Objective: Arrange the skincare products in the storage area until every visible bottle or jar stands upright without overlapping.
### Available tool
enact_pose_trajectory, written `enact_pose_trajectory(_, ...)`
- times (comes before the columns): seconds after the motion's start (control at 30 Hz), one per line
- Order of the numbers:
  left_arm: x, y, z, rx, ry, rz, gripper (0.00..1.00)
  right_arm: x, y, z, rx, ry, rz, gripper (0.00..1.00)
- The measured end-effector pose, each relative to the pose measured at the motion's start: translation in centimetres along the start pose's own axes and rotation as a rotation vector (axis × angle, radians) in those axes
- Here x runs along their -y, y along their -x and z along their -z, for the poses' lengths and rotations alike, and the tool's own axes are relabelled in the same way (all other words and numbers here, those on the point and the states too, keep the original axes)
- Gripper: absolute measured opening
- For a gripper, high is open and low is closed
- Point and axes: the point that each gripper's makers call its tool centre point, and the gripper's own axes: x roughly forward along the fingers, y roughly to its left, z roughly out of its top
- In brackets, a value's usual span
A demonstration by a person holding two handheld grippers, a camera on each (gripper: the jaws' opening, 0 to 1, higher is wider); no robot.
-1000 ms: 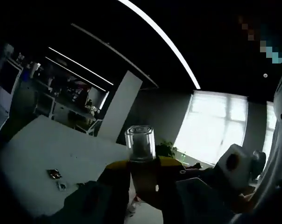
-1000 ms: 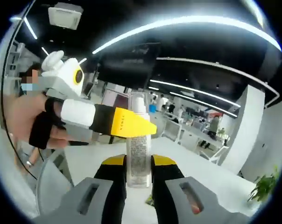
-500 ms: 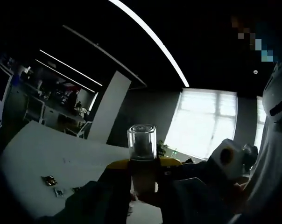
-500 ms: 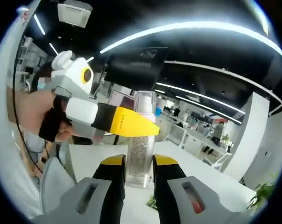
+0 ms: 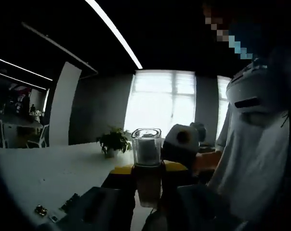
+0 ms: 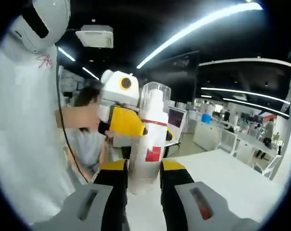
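One bottle (image 6: 149,139) gripped by both hand-held grippers: right (image 6: 139,179), left (image 5: 148,175) | white worktop (image 5: 49,171) | one plant (image 5: 112,141) behind

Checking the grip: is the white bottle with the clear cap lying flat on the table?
No, the white bottle is held upright between the right gripper's jaws.

Your white counter (image 5: 44,173) carries a potted plant (image 5: 112,141) at its far edge and small dark bits (image 5: 40,210) nearer you.
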Motion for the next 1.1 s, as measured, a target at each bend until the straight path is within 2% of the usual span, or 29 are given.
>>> enact_pose_trajectory(0.07,1.2,0.0,0.5,-0.046,-0.008,0.108,0.16,-1.4,0.2,-0.2,-0.004,0.003,-0.112,0.24)
enact_pose_trajectory(0.1,1.5,0.1,0.7,-0.064,0.001,0.138,0.16,-1.7,0.3,-0.1,-0.017,-0.034,-0.134,0.24)
enact_pose_trajectory(0.17,1.8,0.1,0.5,-0.081,0.006,0.193,0.16,-2.1,0.2,-0.6,0.009,-0.05,-0.175,0.24)
enact_pose_trajectory(0.2,1.9,0.1,0.5,-0.095,0.006,0.224,0.16,-2.3,0.2,-0.7,0.013,-0.112,-0.198,0.23)
enact_pose_trajectory(0.27,1.3,-0.1,0.2,-0.095,0.003,0.216,0.16,-1.4,0.0,-0.9,0.036,-0.175,-0.16,0.22)
enact_pose_trajectory(0.33,0.6,-0.1,0.0,-0.098,-0.004,0.203,0.16,-0.4,-0.1,-0.8,0.06,-0.195,-0.095,0.21)
enact_pose_trajectory(0.4,0.1,-0.2,-0.2,-0.099,-0.009,0.193,0.16,0.4,0.0,-0.6,0.085,-0.251,-0.07,0.19)
enact_pose_trajectory(0.53,-1.5,-0.9,-0.7,-0.027,-0.01,0.098,0.17,2.4,0.4,-0.3,0.101,-0.26,0.061,0.18)
enact_pose_trajectory(0.57,-2.4,-1.0,-0.8,-0.002,-0.016,0.041,0.18,3.0,0.6,-0.2,0.105,-0.27,0.097,0.18)
enact_pose_trajectory(0.63,-3.3,-1.1,-0.8,0.029,-0.014,-0.023,0.2,4.0,0.8,0.0,0.121,-0.29,0.159,0.18)
enact_pose_trajectory(0.67,-3.7,-1.2,-0.9,0.049,0.009,-0.053,0.23,4.8,0.8,0.5,0.107,-0.299,0.219,0.18)
enact_pose_trajectory(0.7,-4.2,-1.4,-1.0,0.069,0.033,-0.091,0.26,4.9,0.8,0.6,0.099,-0.3,0.234,0.18)
enact_pose_trajectory(0.73,-4.6,-1.6,-0.7,0.064,0.035,-0.133,0.28,5.6,0.7,1.0,0.082,-0.281,0.296,0.18)
enact_pose_trajectory(0.77,-5.5,-1.7,-0.5,0.064,0.015,-0.214,0.28,6.0,0.7,1.3,0.064,-0.273,0.339,0.18)
enact_pose_trajectory(0.8,-6.1,-1.7,-0.3,0.06,-0.002,-0.264,0.26,6.4,0.6,1.8,0.03,-0.247,0.387,0.18)
enact_pose_trajectory(0.83,-6.8,-1.6,-0.1,0.067,0.008,-0.34,0.24,6.6,0.5,2.0,0.024,-0.25,0.416,0.19)
enact_pose_trajectory(0.9,-7.1,-1.6,-0.6,0.135,0.021,-0.405,0.23,6.8,0.2,2.0,0.067,-0.344,0.468,0.19)
enact_pose_trajectory(0.93,-7.2,-1.5,-0.6,0.154,0.035,-0.428,0.23,7.1,0.2,2.2,0.054,-0.333,0.513,0.19)
enact_pose_trajectory(1.0,-7.6,-1.2,-0.3,0.162,0.045,-0.492,0.22,7.3,0.3,2.3,0.031,-0.29,0.56,0.19)
enact_pose_trajectory(1.07,-7.5,-1.1,-0.2,0.164,0.006,-0.532,0.21,7.0,0.0,2.3,0.024,-0.271,0.573,0.19)
enact_pose_trajectory(1.1,-7.6,-0.9,0.2,0.14,0.005,-0.561,0.19,6.9,0.1,2.3,0.023,-0.257,0.586,0.19)
